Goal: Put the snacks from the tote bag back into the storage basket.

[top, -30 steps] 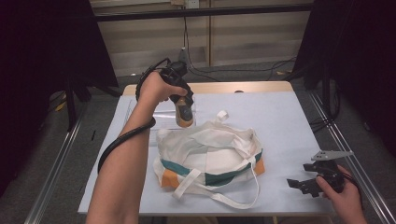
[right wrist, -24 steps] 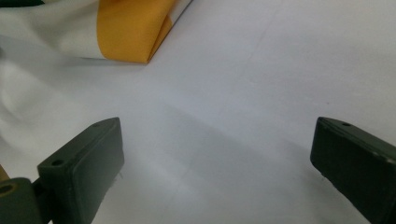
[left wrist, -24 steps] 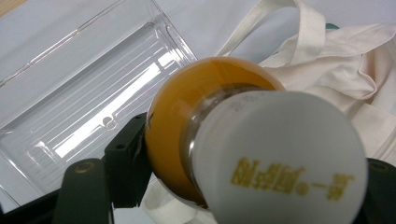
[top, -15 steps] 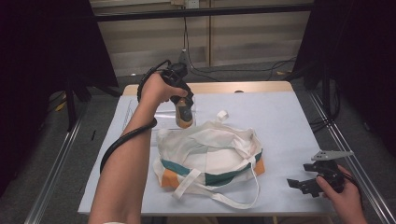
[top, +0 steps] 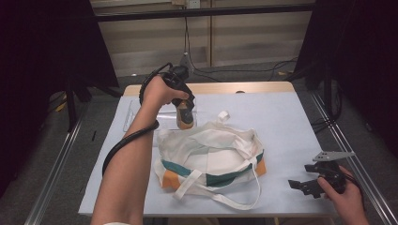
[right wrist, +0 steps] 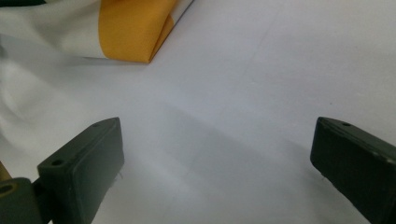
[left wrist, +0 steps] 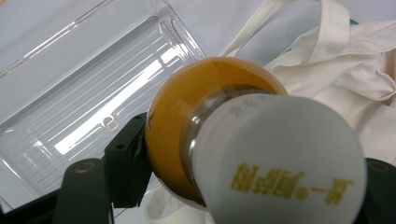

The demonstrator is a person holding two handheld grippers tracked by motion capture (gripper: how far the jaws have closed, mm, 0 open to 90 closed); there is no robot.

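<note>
Over the last sec my left gripper (top: 184, 117) has carried the bottle (top: 184, 118) a touch nearer the bag mouth; it's now lifted off the clear tray (top: 133, 115) and hangs at the far-left rim of the tote bag (top: 209, 157), just above the cloth. I read that as the pick being done and the transfer to the bag under way, w/ the drop not yet made.

Left gripper view: jaws clamped on the bottle (left wrist: 219, 140), one black pad pressed against the orange body, white cap (left wrist: 280, 158) w/ yellow print pointing at the lens. Grip looks firm, tho the far jaw is mostly hidden behind the cap, so I can't vouch for that side's contact.

Right gripper (top: 309, 185) sits near the table's (top: 291, 122) front-right corner, well apart from the bag, jaws spread wide w/ nothing between them. In the right gripper view I get bare table and the bag's orange corner (right wrist: 135, 28).

Containers: tray (left wrist: 84, 102) under the bottle looks empty, ribbed floor clean. Bag lies slumped, cream w/ teal and orange bands, straps loose toward the front edge; mouth partly gaping, nothing visible inside from the high view.
</note>
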